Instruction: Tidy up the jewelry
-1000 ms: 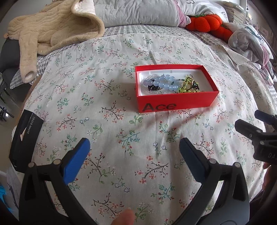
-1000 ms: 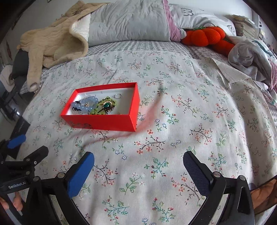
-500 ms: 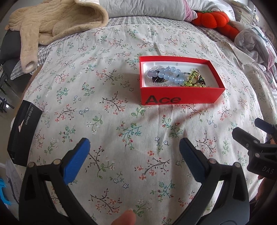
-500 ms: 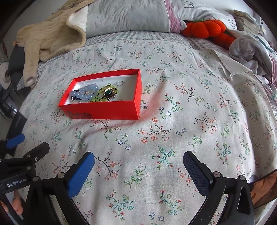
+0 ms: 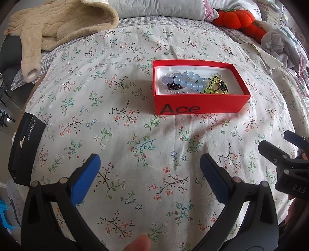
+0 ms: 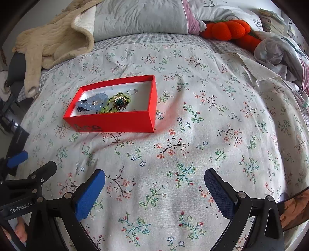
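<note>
Where the flower-printed bedspread (image 5: pixel 123 100) lies flat near the middle of the bed, a shallow red cardboard box with a white lining (image 5: pixel 200 105) sits lidless and holds all the jewelry visible. Inside it, a pale blue bead bracelet (image 5: pixel 185 80) lies toward the left, overlapping a small dark beaded piece (image 5: pixel 173 86); just to its right rests a yellow-green beaded ornament with a dark green stone set in gold (image 6: pixel 119 102). A small silver ring (image 6: pixel 132 91) lies apart from these near the far wall of the box, seen in the right wrist view.

Both tools hover above bare bedspread on the near side of the box, touching nothing. The left gripper (image 5: pixel 149 167) has its blue-padded fingers spread wide and empty; the right gripper (image 6: pixel 154 180) is likewise spread wide and empty, and lies to the right of the box. Nothing stands between either gripper and the box.

Around the box: a beige fleece garment (image 5: pixel 58 25) is heaped at the far left, a grey quilted pillow (image 6: pixel 139 17) lies along the head of the bed, an orange pumpkin-shaped plush (image 6: pixel 229 29) sits beside it, and crumpled pale clothing (image 6: pixel 280 52) is piled at the far right. A black rectangular carton (image 5: pixel 25 150) lies at the left edge of the bed.

Legible writing: "Ace" in black on the box's near wall; "iQOO Neo10" on the black carton; "GenRobot.AI" on the left tool's body, and "DAS" on the right tool's body.
</note>
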A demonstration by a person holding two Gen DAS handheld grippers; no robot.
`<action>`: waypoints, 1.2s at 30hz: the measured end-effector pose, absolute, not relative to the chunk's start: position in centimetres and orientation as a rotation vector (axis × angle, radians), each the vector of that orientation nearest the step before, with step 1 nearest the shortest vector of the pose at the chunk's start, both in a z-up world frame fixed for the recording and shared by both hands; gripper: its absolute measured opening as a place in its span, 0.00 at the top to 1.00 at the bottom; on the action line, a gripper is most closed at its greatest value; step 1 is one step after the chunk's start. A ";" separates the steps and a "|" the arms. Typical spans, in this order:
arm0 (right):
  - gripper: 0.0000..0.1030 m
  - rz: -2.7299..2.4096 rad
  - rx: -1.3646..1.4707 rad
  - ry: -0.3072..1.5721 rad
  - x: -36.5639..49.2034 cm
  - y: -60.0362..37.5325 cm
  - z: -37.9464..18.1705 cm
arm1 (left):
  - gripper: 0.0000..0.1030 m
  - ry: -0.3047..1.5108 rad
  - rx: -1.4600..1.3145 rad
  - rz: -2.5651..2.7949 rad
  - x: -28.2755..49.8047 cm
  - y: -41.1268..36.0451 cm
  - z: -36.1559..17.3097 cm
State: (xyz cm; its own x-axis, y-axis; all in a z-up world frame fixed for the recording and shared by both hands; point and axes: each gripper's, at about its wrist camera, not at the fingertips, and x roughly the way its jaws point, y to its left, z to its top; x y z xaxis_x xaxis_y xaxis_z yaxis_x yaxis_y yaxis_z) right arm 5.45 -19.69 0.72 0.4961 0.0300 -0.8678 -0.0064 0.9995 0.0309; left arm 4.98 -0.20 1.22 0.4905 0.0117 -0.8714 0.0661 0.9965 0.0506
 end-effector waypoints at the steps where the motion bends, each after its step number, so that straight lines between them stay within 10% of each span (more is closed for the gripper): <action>1: 0.00 0.021 0.026 1.052 5.5 -19.7 0.7 | 0.01 1.058 0.080 -0.032 5.0 -0.2 1.2; 36: 0.00 0.003 0.054 1.058 5.5 -19.9 0.5 | 0.01 1.057 0.074 -0.028 4.9 -0.1 1.2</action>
